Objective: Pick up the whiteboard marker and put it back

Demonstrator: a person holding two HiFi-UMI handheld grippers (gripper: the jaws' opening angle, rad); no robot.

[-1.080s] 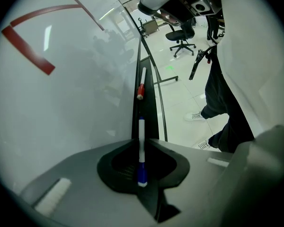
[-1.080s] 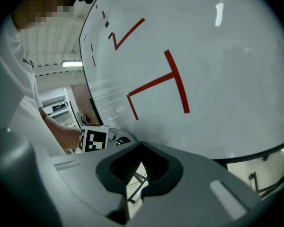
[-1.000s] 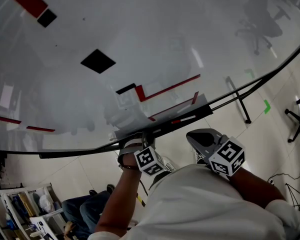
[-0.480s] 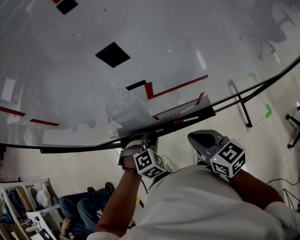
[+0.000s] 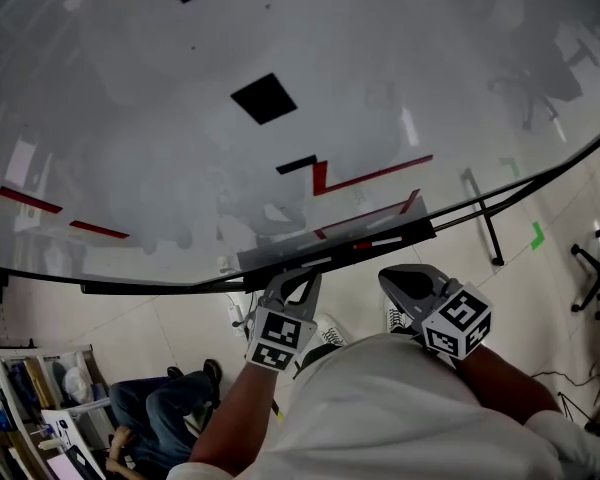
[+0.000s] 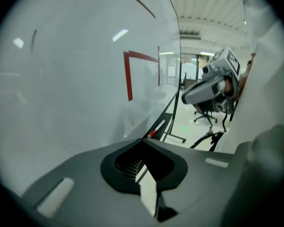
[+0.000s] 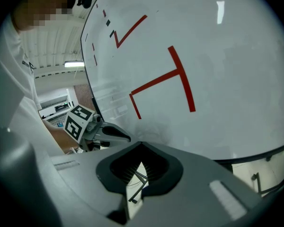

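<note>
1. Both grippers are hovering just below the tray (image 5: 280,257). The left gripper (image 5: 299,280) is pointing up at its front edge, and the right gripper (image 5: 392,277) is hanging lower, clear of it.
2. Each gripper's jaws are pressing together with nothing between them.
3. The marker (image 5: 378,241) is lying lengthwise on the tray, red end toward the left gripper, where the ledge is probably keeping it from rolling off.
4. The left gripper is sitting nearest the tray, likely lining up for the pick, but its jaws are needing to spread first.
5. The whiteboard (image 5: 380,68) is rising right behind the tray, closing that side. Open room is lying before the tray's front lip, so a frontal approach is looking safest.
</note>
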